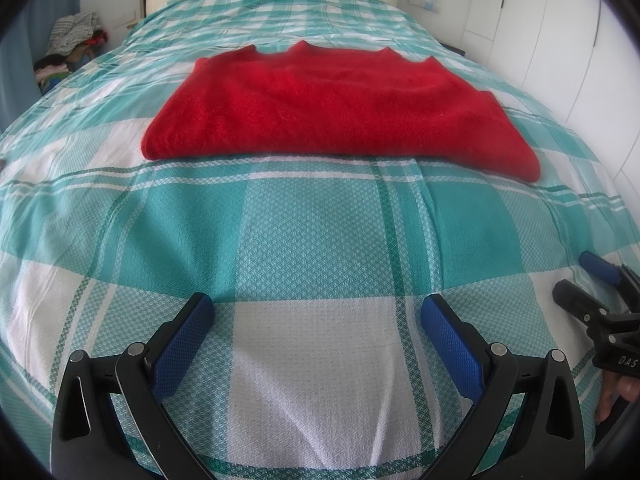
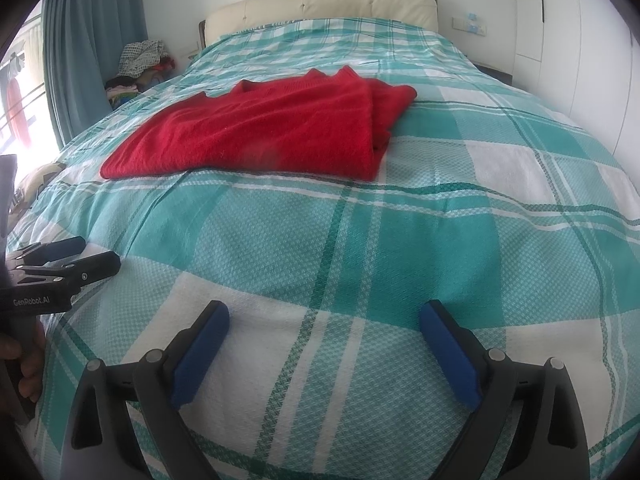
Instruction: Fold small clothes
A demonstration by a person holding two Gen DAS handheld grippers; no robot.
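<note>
A red knitted garment [image 1: 332, 108] lies folded flat in the middle of the bed; it also shows in the right wrist view [image 2: 264, 132], with layered edges at its right end. My left gripper [image 1: 318, 304] is open and empty, low over the bedspread well short of the garment. My right gripper [image 2: 324, 312] is open and empty, also near the bed's front. The right gripper shows at the right edge of the left wrist view [image 1: 576, 276]. The left gripper shows at the left edge of the right wrist view [image 2: 96, 252].
The bed has a teal and white checked spread [image 1: 320, 240] and a cream headboard [image 2: 320, 4]. A pile of clothes [image 2: 140, 64] lies beside the bed at the far left. Blue curtains [image 2: 88, 40] hang left; white wardrobes [image 2: 580, 40] stand right.
</note>
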